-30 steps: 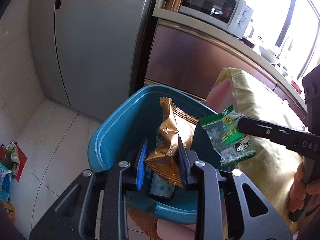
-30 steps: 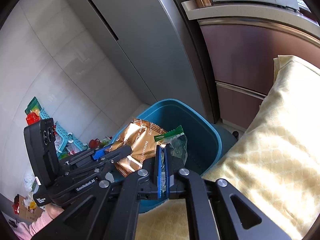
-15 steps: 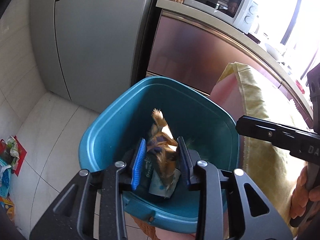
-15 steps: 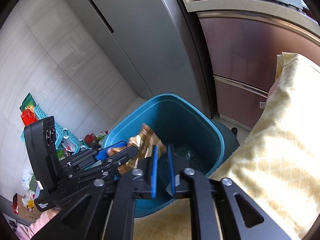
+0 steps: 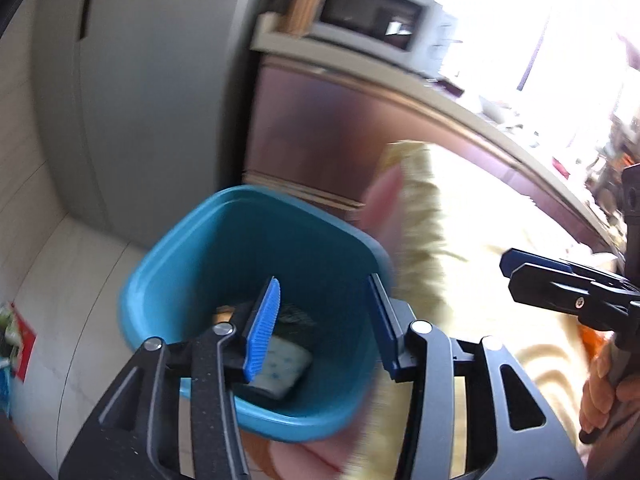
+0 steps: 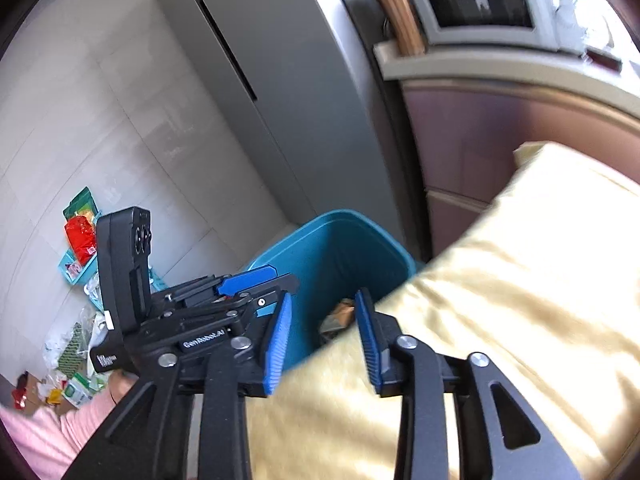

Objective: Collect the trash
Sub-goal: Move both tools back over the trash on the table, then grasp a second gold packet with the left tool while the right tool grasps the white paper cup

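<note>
Over the bin, the left gripper hung with its jaws spread wide and nothing between them. Down inside the bin lay the trash: a pale, blue-speckled packet on the bottom, and a gold wrapper showing beside it in the right wrist view. Just right of the bin, the right gripper was also released and empty, its fingers straddling the edge of the yellow cloth that ran up against the bin's right rim. From the left wrist view that gripper appeared well to the right of the bin, over the cloth, with a hand wrapped around its handle. Behind the bin stood a grey fridge and, right of that, a brown cabinet with a microwave on top. Left of the bin, more wrappers lay scattered on the tiled floor. Both views were blurred.
</note>
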### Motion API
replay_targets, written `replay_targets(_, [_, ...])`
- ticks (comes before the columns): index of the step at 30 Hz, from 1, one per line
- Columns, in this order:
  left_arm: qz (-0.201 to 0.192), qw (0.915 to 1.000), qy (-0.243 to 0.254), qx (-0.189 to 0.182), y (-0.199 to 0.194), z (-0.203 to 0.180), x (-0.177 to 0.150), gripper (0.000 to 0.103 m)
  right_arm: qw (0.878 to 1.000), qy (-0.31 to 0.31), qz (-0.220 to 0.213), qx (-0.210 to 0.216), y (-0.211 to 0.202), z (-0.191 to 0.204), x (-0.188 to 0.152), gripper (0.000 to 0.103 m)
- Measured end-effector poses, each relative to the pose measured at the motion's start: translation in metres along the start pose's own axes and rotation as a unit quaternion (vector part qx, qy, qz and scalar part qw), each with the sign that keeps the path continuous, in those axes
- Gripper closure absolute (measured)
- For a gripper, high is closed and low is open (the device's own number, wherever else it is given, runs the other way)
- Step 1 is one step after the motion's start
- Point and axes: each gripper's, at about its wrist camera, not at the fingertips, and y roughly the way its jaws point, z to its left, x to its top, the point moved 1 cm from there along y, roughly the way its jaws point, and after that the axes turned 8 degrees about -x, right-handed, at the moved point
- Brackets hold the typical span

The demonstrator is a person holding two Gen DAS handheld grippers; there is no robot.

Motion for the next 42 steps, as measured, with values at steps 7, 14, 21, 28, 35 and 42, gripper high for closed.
replay_targets(7, [0.009,0.9924,0.073,-0.099,-0.002,-0.085,-0.003,0.056,0.997,0.038,-0.061,-0.039,-0.085,-0.052,-0.025,0.066])
replay_targets(14, [0.052,0.9748,0.115,-0.184,0.023,-0.164,-0.016,0.056,0.982,0.08,-0.107,-0.133,-0.158,-0.102,-0.055,0.065])
replay_targets(21, [0.1,0.9558,0.145,-0.236,0.059,-0.232,-0.031,0.056,0.96,0.123,-0.146,-0.206,-0.211,-0.152,-0.077,0.064])
replay_targets(28, [0.144,0.9504,0.137,-0.239,0.102,-0.266,-0.034,0.055,0.95,0.143,-0.138,-0.241,-0.218,-0.202,-0.084,0.063])
replay_targets(35, [0.166,0.9496,0.126,-0.234,0.125,-0.278,-0.031,0.055,0.956,0.146,-0.108,-0.231,-0.196,-0.221,-0.087,0.063])
replay_targets(42, [0.187,0.948,0.098,-0.238,0.144,-0.275,-0.028,0.074,0.956,0.145,-0.102,-0.233,-0.191,-0.226,-0.087,0.072])
